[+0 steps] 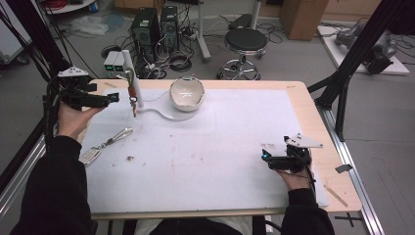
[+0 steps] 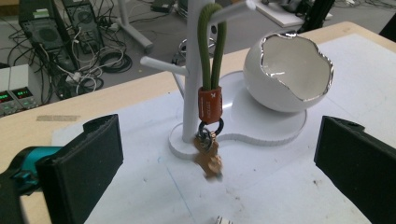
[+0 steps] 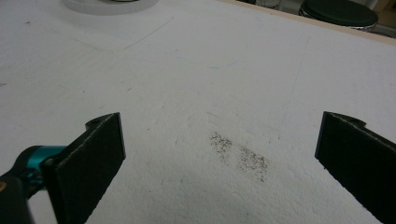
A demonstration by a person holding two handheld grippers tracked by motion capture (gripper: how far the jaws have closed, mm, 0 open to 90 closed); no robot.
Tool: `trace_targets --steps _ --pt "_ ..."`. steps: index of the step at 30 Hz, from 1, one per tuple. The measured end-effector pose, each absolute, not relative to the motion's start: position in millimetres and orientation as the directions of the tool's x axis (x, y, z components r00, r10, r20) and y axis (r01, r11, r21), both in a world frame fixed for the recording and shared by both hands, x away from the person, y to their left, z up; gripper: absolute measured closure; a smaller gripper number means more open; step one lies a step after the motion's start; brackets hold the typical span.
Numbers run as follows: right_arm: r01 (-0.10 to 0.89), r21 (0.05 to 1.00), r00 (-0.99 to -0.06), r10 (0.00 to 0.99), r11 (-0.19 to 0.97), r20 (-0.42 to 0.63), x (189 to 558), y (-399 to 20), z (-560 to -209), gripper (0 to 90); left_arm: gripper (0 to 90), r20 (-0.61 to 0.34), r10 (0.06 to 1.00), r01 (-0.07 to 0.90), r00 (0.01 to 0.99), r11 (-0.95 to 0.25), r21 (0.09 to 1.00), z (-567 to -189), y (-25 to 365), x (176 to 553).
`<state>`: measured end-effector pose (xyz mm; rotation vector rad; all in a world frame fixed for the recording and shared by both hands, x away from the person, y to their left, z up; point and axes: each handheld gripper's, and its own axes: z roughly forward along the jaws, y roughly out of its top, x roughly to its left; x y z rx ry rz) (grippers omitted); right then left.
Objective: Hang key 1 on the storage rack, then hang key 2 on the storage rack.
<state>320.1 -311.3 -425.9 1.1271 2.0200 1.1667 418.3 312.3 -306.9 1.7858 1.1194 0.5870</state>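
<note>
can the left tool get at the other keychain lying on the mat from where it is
Probably yes. The left tool is open beside the stand, and the keychain lies flat on the mat below it, with nothing visible between them.

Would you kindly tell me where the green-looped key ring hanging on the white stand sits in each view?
High view: the key ring hangs upper left, on the white stand, left of the white bowl.
Left gripper view: upper centre, the loop over a peg, the keys dangling above the stand's base.
Right gripper view: not in it; white mat ahead.
Shared landmark: the stand's white base, at the right gripper view's top edge.
</note>
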Motion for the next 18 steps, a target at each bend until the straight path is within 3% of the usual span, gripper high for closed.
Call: trace_targets --steps 18 --pt "0.393 0.876 -0.503 0.863 0.28 -0.05 320.2 -310.5 -425.8 0.6 1.7 -0.064 0.844 0.5 0.532 -0.252 0.829 -343.1 315.1 419.0"
